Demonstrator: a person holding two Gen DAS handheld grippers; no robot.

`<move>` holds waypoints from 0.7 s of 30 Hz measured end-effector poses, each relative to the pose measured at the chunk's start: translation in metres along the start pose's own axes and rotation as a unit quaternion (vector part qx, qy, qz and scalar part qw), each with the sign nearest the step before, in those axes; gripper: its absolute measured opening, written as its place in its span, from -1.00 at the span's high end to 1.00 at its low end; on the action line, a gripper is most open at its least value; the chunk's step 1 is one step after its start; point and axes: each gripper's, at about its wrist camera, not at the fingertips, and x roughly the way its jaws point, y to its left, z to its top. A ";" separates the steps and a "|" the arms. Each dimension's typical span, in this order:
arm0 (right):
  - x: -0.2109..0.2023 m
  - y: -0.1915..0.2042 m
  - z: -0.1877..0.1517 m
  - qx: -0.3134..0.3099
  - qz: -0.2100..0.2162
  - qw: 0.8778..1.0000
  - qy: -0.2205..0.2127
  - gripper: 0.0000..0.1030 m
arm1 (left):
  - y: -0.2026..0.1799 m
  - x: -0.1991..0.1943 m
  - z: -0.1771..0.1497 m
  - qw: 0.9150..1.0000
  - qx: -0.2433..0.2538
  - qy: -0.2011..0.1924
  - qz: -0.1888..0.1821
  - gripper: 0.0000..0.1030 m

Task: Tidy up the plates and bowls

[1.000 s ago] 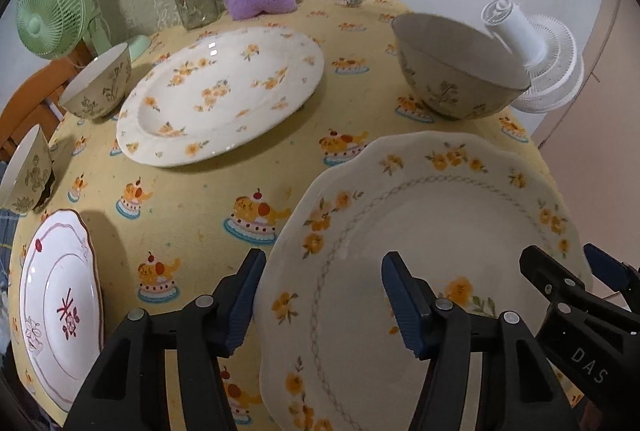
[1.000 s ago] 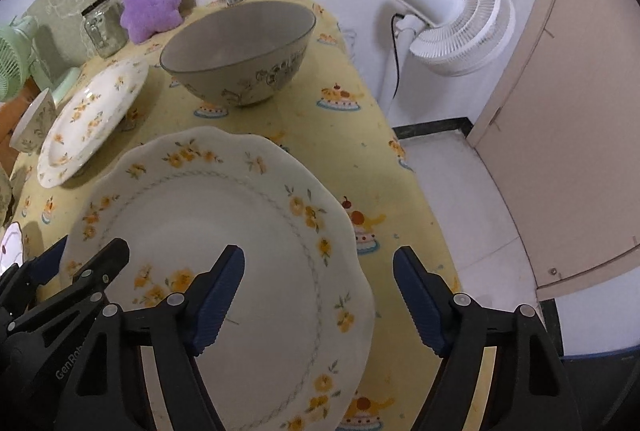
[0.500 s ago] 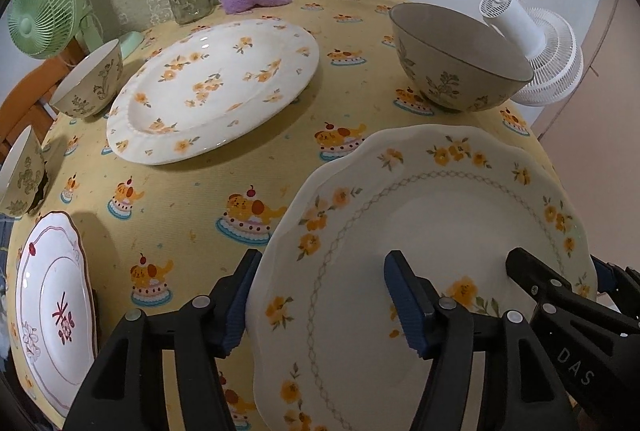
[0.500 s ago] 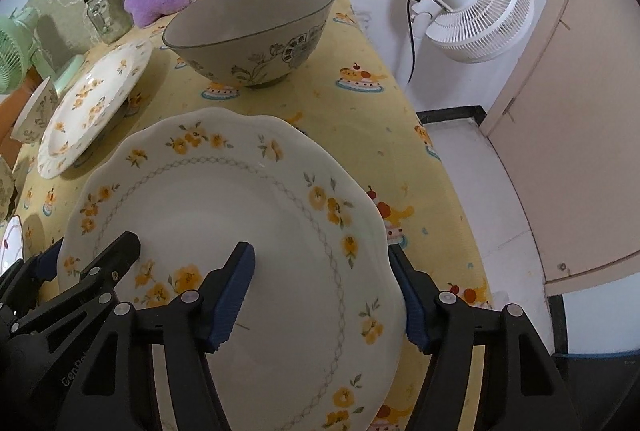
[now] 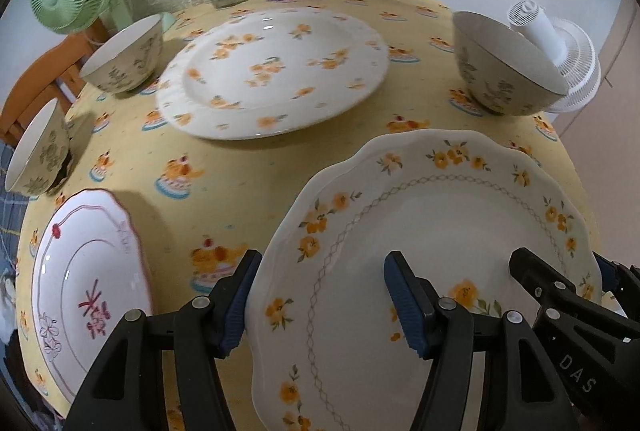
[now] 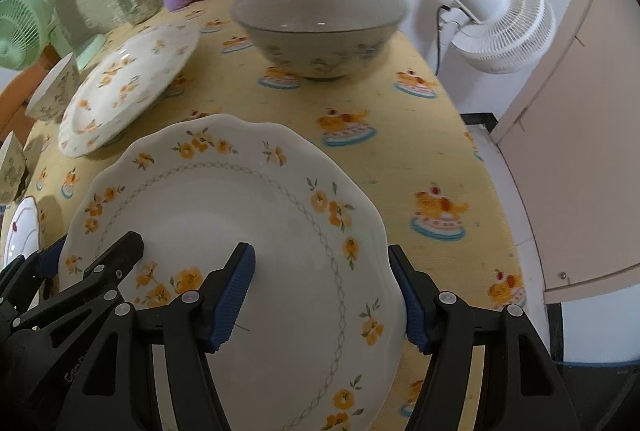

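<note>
The scalloped plate [image 5: 436, 255] with orange flowers is glazed ceramic: stiff, fairly heavy, slippery at the rim, and likely to chip or break if dropped. The rim is the place to take it, one grip on each side so it stays level. It sits at the near edge of the worktop [image 5: 248, 167], nearer than the large bowl [image 6: 320, 27], and looks lifted slightly, though I cannot tell for sure.

The left gripper [image 5: 324, 297] has its fingers [image 5: 404, 303] half open, straddling the plate's left rim. The right gripper [image 6: 326, 295] straddles the right rim, its fingers [image 6: 232, 291] at a middling width; its outer pad appears to touch the edge.

Compared with the earlier frames, the right jaws have narrowed onto the rim, the left widened a little, and the large bowl and oval plate [image 5: 276, 71] look nearer.
</note>
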 end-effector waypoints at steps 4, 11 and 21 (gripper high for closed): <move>0.001 0.015 0.000 -0.007 0.002 1.000 0.002 -0.35 | 0.015 0.001 -0.001 1.000 -0.009 0.003 0.001 -0.25; 0.005 0.028 -0.001 -0.006 -0.001 1.000 0.010 -0.35 | 0.023 0.003 -0.003 1.000 -0.009 0.005 -0.002 -0.25; 0.008 0.027 -0.001 0.003 0.010 1.000 0.016 -0.36 | 0.024 0.004 -0.002 1.000 -0.008 0.013 -0.010 -0.37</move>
